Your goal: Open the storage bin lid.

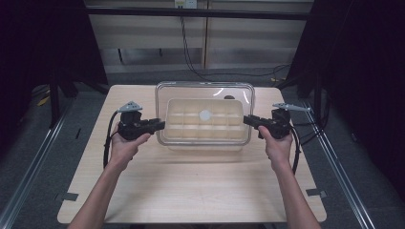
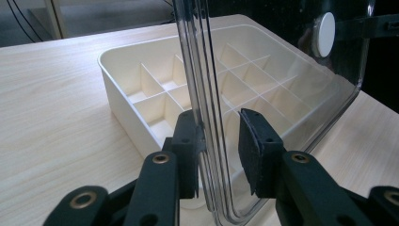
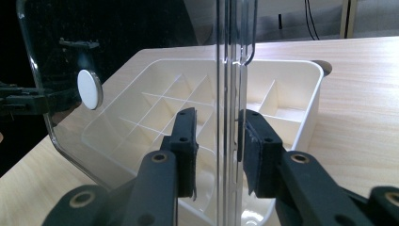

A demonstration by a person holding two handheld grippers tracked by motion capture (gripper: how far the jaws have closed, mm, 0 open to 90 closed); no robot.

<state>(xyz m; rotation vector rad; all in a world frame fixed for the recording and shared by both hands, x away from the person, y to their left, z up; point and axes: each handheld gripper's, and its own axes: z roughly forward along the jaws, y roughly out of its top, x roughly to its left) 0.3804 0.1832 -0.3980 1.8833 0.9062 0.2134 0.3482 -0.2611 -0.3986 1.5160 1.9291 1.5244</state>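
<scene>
Both the left gripper [image 1: 160, 125] and right gripper [image 1: 248, 119] straddle the clear lid [image 1: 204, 88] edges, jaws parted, above the divided tray [image 1: 203, 121].

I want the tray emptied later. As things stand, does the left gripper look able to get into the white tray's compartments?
Probably not: the left gripper straddles the edge of the clear lid, which hangs over the white tray.
</scene>
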